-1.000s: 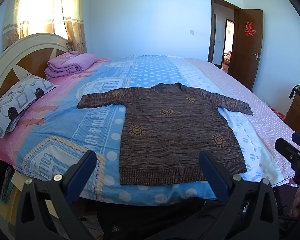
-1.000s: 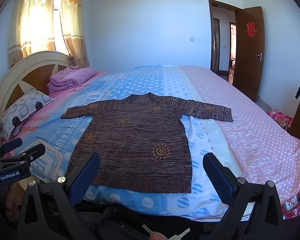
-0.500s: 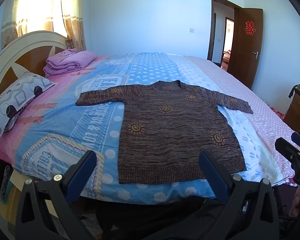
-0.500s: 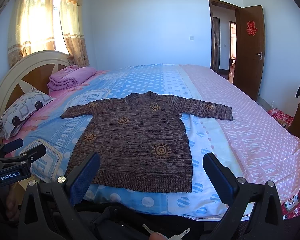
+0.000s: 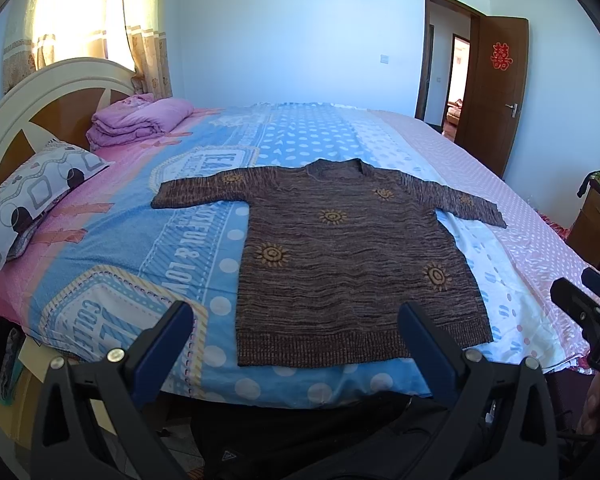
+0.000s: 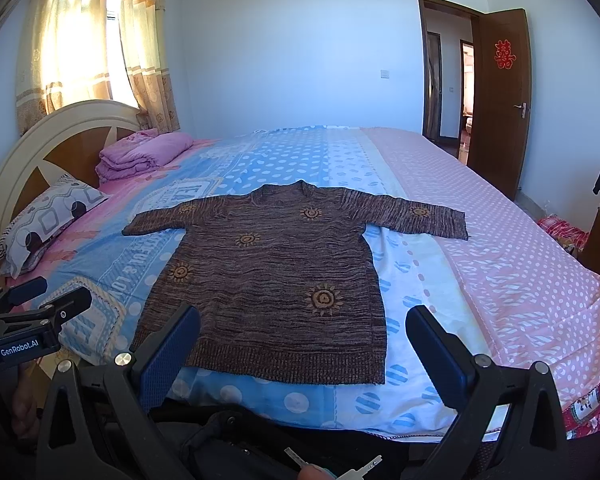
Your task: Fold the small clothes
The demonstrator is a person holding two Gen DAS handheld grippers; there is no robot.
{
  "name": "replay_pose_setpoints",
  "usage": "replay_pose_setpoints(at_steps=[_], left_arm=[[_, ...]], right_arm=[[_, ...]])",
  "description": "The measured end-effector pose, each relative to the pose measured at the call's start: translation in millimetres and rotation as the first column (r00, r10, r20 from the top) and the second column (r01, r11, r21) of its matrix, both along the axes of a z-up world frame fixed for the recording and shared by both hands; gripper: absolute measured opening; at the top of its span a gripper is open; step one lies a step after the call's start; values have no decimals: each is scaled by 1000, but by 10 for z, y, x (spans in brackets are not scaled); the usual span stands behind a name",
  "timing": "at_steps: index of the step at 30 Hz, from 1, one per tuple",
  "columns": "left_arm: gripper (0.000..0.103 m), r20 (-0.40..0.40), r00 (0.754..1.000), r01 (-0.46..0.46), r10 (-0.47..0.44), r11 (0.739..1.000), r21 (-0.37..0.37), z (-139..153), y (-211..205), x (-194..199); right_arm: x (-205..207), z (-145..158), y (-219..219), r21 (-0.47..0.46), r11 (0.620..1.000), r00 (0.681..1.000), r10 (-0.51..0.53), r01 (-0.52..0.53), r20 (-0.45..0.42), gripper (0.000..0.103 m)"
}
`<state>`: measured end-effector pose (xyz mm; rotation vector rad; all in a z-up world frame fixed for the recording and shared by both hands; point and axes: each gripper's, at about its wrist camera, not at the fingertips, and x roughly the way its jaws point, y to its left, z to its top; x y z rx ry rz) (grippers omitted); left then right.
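A brown knitted sweater (image 5: 348, 256) with orange sun motifs lay flat and face up on the bed (image 5: 112, 248), both sleeves spread out to the sides, its ribbed hem nearest the cameras and close to the bed's near edge. The left gripper (image 5: 296, 316) hovered above that edge, its blue-padded fingers (image 5: 168, 340) spread wide apart and holding nothing; the hem showed between them. The right gripper (image 6: 302, 320) hung likewise in front of the hem, jaws wide and empty. In the right wrist view the body of the left gripper carried a white label reading "GenRobot.AI" (image 6: 19, 348).

The bedsheet (image 6: 480, 280) was printed in pink, blue and white with dots; parts of large lettering could be read on it, "COFFE" in a badge near the left corner and "& LOV" along a blue band, the rest being cut off or covered by the sweater. A patterned pillow (image 5: 36, 196) leaned at the headboard (image 5: 48, 96), with a folded purple quilt (image 5: 140, 120) beyond it. A red double-happiness character (image 5: 501, 56) was stuck on the open brown door (image 5: 496, 120). Yellow curtains (image 6: 100, 52) covered the bright window.
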<state>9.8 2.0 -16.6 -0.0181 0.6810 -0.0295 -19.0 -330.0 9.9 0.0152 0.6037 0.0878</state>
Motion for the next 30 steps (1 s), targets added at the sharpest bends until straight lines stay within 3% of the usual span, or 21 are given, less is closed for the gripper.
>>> replay_pose_setpoints(at_steps=[10, 16, 21, 25, 30], left_arm=[[103, -37, 999, 17, -17, 1000, -14, -67, 31, 117], [103, -38, 998, 45, -42, 994, 96, -135, 67, 430], [103, -44, 999, 35, -26, 978, 205, -196, 242, 977], [103, -55, 998, -18, 31, 974, 226, -293, 437, 1471], [103, -125, 990, -42, 69, 976, 213, -501, 508, 2094]], right_arm=[[81, -75, -73, 12, 1000, 1000, 26, -26, 11, 102], [357, -298, -233, 14, 998, 998, 60, -60, -21, 102], [804, -476, -589, 74, 997, 996, 33, -27, -82, 102], [1214, -551, -910, 63, 997, 992, -36, 44, -118, 102], [1734, -613, -1397, 72, 988, 977, -119, 134, -175, 102]])
